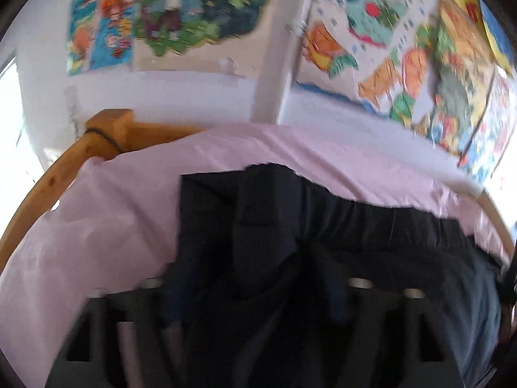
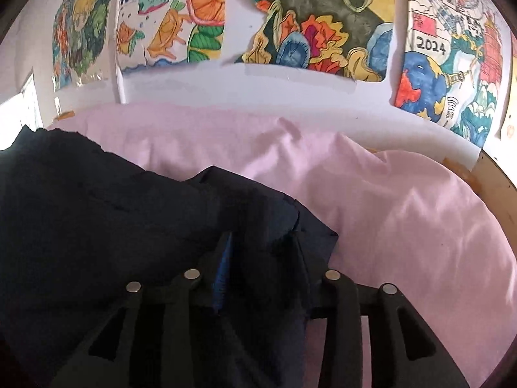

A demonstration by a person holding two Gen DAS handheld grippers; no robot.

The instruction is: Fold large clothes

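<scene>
A large dark navy garment (image 1: 355, 232) lies bunched on a pink bed sheet (image 1: 97, 226). In the blurred left wrist view, my left gripper (image 1: 255, 291) has its jaws set wide, and a thick fold of the garment fills the gap and drapes over both fingers (image 1: 174, 294). In the right wrist view, the garment (image 2: 97, 210) spreads to the left and my right gripper (image 2: 261, 268) is shut on a gathered edge of it. A blue pad (image 2: 222, 271) shows beside the pinched cloth. The fingertips are hidden under fabric in both views.
The pink sheet (image 2: 404, 226) stretches bare to the right and toward the wall. A wooden bed frame (image 1: 106, 129) curves round the far left corner, and a wooden edge (image 2: 494, 187) lies at the right. Colourful drawings (image 2: 307, 26) hang on the white wall behind the bed.
</scene>
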